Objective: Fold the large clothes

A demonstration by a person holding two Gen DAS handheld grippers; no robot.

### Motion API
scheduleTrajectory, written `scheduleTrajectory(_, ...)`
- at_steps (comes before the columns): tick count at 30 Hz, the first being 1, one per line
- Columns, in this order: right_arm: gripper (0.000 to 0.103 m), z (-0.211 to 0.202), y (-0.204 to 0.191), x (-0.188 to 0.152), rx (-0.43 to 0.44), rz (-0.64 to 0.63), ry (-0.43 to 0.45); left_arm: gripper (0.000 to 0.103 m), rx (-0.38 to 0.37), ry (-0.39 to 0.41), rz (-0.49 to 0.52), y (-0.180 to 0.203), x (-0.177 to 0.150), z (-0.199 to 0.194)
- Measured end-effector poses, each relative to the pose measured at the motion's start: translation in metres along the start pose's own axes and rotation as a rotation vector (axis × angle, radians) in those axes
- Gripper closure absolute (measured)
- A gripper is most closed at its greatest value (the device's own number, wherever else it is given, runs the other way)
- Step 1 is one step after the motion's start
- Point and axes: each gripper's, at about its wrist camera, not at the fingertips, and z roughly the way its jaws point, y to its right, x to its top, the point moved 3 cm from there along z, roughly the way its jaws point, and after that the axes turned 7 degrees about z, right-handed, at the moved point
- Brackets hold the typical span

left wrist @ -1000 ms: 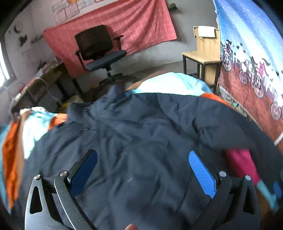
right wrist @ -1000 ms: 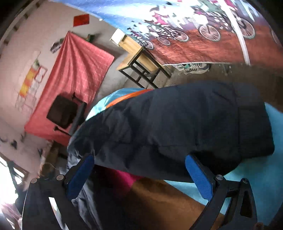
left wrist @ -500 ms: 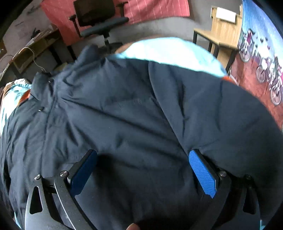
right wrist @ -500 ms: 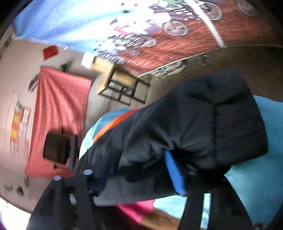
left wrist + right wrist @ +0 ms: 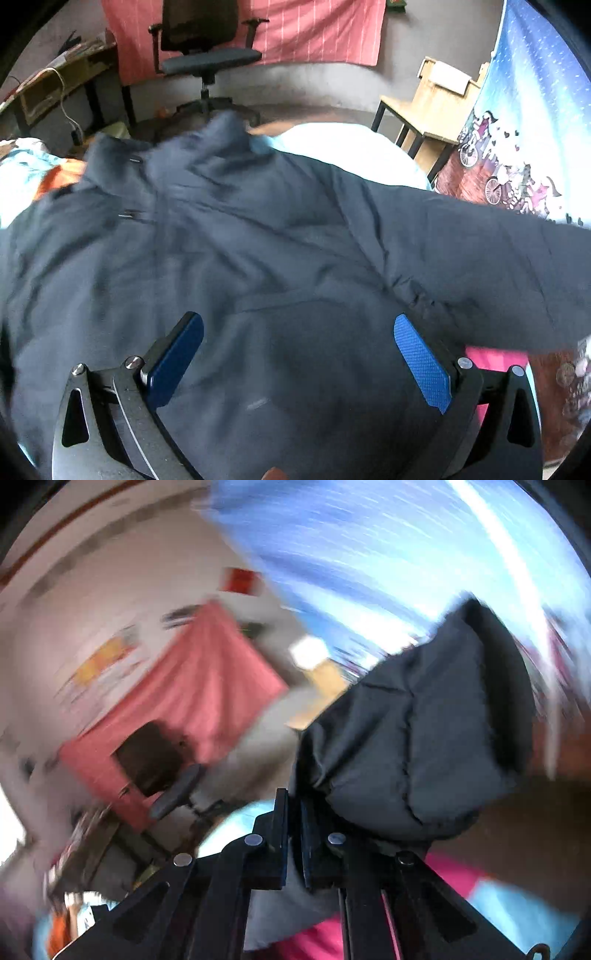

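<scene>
The dark jacket [image 5: 280,258] lay spread beneath the left hand-held gripper [image 5: 299,354], whose jaws stood wide and empty. The right hand-held gripper [image 5: 293,834], open a second earlier, had clamped the sleeve [image 5: 417,738] (raised, blurred).

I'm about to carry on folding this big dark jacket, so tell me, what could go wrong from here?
1. The right tongs pinch only the sleeve near its end, and that view is motion-blurred; a fast swing might pull the fabric free.
2. The left tongs hang open over the jacket, pinning nothing, so the body may drag along and wrinkle.
3. The pink cloth beneath the sleeve could get caught in the fold.
</scene>
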Motion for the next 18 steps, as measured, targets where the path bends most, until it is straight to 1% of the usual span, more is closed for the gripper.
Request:
scheduleTrajectory(2,0.097,-0.003,-0.050,-0.001,0.094,-0.082,0.002,0.002,0.034,0.001,0.001,-0.027,-0.012,-0.028)
scheduleTrajectory(3,0.097,-0.004,-0.078,-0.006,0.136,-0.129,-0.004,0.002,0.039,0.003,-0.003,-0.034,-0.017,-0.037)
scheduleTrajectory(5,0.097,-0.007,-0.132,-0.025,0.194,-0.246,-0.019,0.002,0.057,0.014,-0.035,-0.066,-0.035,-0.064)
scheduleTrajectory(6,0.097,-0.009,-0.160,-0.040,0.216,-0.317,-0.022,0.002,0.079,0.009,-0.061,-0.081,-0.049,-0.077)
scheduleTrajectory(7,0.097,-0.011,-0.188,-0.058,0.248,-0.391,-0.035,0.002,0.094,0.003,-0.078,-0.088,-0.058,-0.085)
scheduleTrajectory(8,0.097,-0.011,-0.207,-0.071,0.271,-0.442,-0.044,0.002,0.114,-0.004,-0.115,-0.108,-0.073,-0.097)
scheduleTrajectory(10,0.097,-0.013,-0.256,-0.117,0.340,-0.570,-0.078,0.002,0.125,-0.015,-0.178,-0.135,-0.092,-0.112)
scheduleTrajectory(11,0.097,-0.013,-0.270,-0.134,0.359,-0.608,-0.101,0.002,0.129,-0.015,-0.217,-0.151,-0.105,-0.120)
scheduleTrajectory(12,0.097,-0.013,-0.290,-0.160,0.387,-0.661,-0.133,0.002,0.132,-0.014,-0.240,-0.161,-0.110,-0.127)
scheduleTrajectory(14,0.097,-0.014,-0.313,-0.200,0.423,-0.736,-0.176,0.002,0.132,-0.005,-0.305,-0.188,-0.132,-0.140)
scheduleTrajectory(15,0.097,-0.014,-0.323,-0.220,0.438,-0.774,-0.199,0.002,0.134,-0.003,-0.322,-0.194,-0.139,-0.146)
scheduleTrajectory(17,0.097,-0.007,-0.341,-0.263,0.452,-0.856,-0.268,0.002,0.143,0.018,-0.371,-0.214,-0.156,-0.158)
scheduleTrajectory(18,0.097,-0.004,-0.342,-0.276,0.453,-0.879,-0.294,0.002,0.141,0.034,-0.389,-0.219,-0.160,-0.162)
